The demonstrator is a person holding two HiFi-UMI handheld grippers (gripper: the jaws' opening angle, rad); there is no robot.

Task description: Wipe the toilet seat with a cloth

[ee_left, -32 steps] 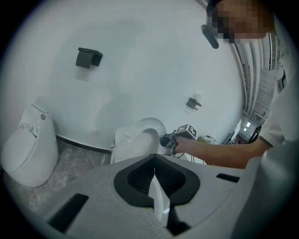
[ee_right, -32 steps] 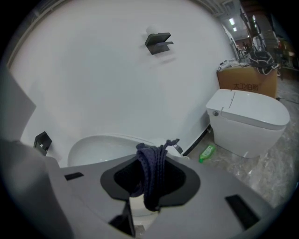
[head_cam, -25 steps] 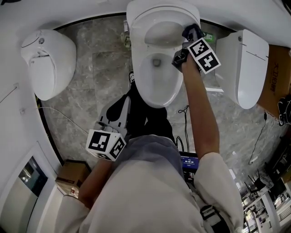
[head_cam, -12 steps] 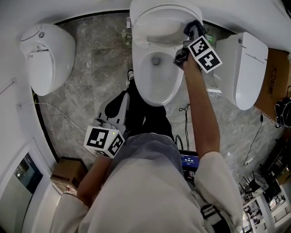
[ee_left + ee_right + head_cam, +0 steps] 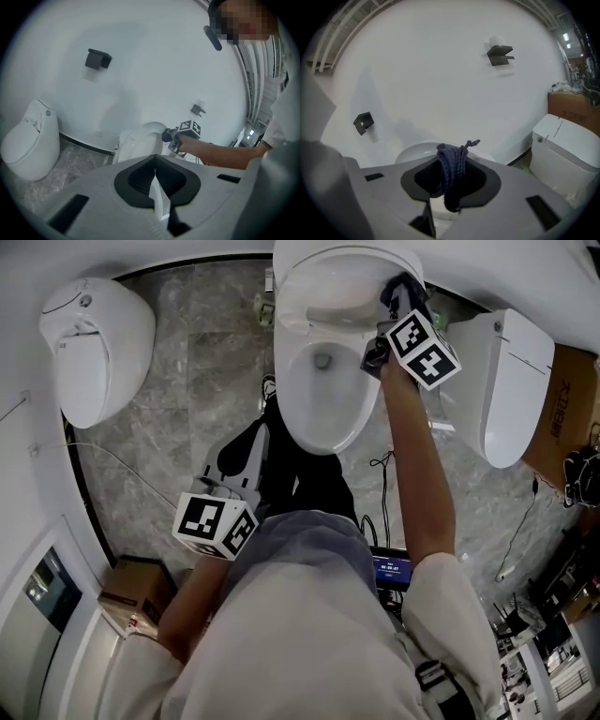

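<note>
Over at the far right of the middle toilet's seat (image 5: 292, 395), close to the hinge below the raised lid (image 5: 342, 273), the right gripper (image 5: 392, 315) is clenching its fingers on a dark blue cloth (image 5: 401, 287). Its own view is showing the cloth bunched into folds between the fingers, one corner sticking up and a lobe hanging down past them. Whether that lobe is touching the seat cannot be told.

The left gripper (image 5: 155, 180) is waiting near the person's body, well apart from the toilet, its fingers pressed together on nothing.

The cloth is looking soft, light and limp, so it is likely to fold and trail rather than push. Gripping it at the bunched middle seems right, with enough hanging free to pad the hard fingers against the smooth, glossy, curved seat.
</note>
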